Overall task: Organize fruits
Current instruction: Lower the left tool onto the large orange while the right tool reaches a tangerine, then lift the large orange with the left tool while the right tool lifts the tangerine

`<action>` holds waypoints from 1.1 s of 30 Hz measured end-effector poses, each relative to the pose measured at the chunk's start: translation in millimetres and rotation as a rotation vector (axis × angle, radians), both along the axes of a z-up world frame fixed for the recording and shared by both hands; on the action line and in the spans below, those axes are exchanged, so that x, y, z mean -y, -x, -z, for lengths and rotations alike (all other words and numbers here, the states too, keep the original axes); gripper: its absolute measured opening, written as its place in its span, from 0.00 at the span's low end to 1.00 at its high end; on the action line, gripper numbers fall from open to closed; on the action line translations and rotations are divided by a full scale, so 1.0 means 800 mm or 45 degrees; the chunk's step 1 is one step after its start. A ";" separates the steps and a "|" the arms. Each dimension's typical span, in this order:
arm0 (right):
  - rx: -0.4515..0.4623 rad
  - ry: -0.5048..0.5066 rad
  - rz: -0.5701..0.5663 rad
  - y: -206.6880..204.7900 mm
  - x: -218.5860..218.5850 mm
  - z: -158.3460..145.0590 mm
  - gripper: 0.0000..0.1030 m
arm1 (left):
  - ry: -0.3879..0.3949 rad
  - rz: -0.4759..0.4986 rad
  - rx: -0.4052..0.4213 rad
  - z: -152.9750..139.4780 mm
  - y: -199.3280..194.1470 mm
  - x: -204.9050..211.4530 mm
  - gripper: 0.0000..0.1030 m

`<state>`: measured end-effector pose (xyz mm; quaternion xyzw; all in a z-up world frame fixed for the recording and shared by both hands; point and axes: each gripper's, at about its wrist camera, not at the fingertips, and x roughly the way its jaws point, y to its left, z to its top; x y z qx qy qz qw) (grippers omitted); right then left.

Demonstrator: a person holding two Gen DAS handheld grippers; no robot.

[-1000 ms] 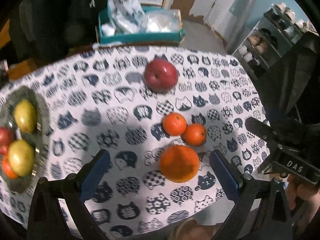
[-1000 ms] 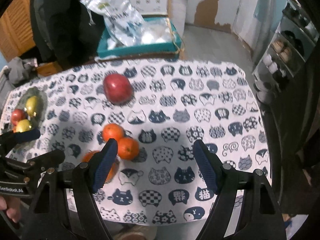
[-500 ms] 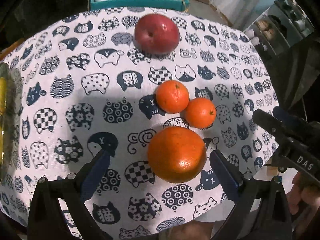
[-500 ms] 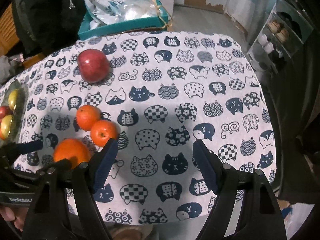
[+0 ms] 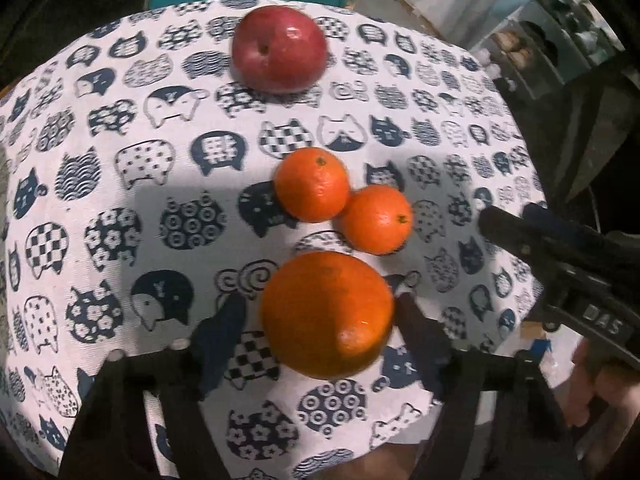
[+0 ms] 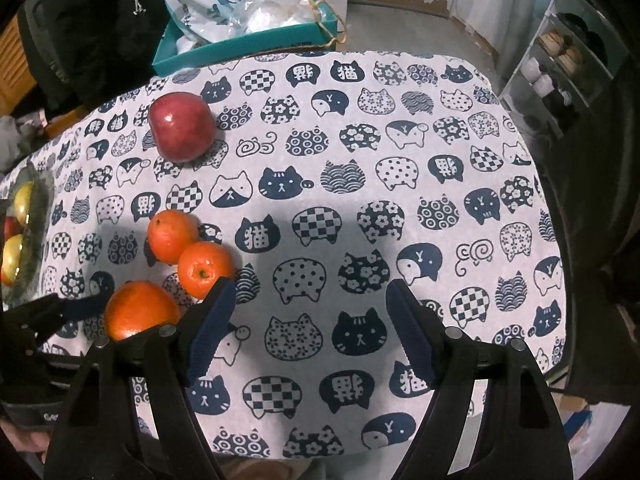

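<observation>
A large orange (image 5: pixel 326 314) sits on the cat-print tablecloth near its front edge. My left gripper (image 5: pixel 320 320) straddles it, with its blue pads close on both sides; whether they press on it I cannot tell. Two small tangerines (image 5: pixel 312 184) (image 5: pixel 376 218) touch each other just beyond it. A red apple (image 5: pixel 280 48) lies farther back. The right wrist view also shows the large orange (image 6: pixel 140 310), tangerines (image 6: pixel 172 236) (image 6: pixel 204 268) and apple (image 6: pixel 182 126). My right gripper (image 6: pixel 308 328) is open and empty over bare cloth, right of the fruit.
A green bowl (image 6: pixel 38 216) at the left table edge holds yellow and red fruit. A teal box (image 6: pixel 244 42) with plastic bags stands behind the table. A shoe rack (image 6: pixel 560 56) is at the far right. The right gripper's body (image 5: pixel 560 264) shows at right.
My left gripper has moved down and forward over the large orange and its jaws have narrowed around it. My right gripper has dropped lower toward the cloth, still open.
</observation>
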<state>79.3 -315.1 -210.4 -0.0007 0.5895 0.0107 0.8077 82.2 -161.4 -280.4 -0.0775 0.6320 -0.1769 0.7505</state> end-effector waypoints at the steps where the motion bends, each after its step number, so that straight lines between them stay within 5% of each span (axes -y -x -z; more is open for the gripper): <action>1: -0.001 -0.010 0.000 0.000 -0.001 0.001 0.76 | -0.013 0.009 0.007 -0.002 0.001 0.002 0.67; 7: -0.016 -0.076 -0.041 -0.006 -0.014 0.011 0.76 | -0.100 0.017 0.043 -0.007 0.004 -0.006 0.65; 16: -0.078 -0.104 -0.169 -0.022 -0.058 0.041 0.74 | -0.162 -0.133 0.062 -0.008 -0.013 -0.067 0.65; 23: -0.141 -0.120 -0.205 -0.032 -0.077 0.067 0.66 | -0.173 -0.185 0.082 -0.010 -0.019 -0.092 0.65; 29: -0.169 -0.130 -0.234 -0.031 -0.085 0.078 0.44 | -0.182 -0.182 0.096 -0.011 -0.020 -0.097 0.65; 33: -0.163 -0.091 -0.243 -0.028 -0.087 0.075 0.43 | -0.184 -0.181 0.102 -0.012 -0.020 -0.098 0.65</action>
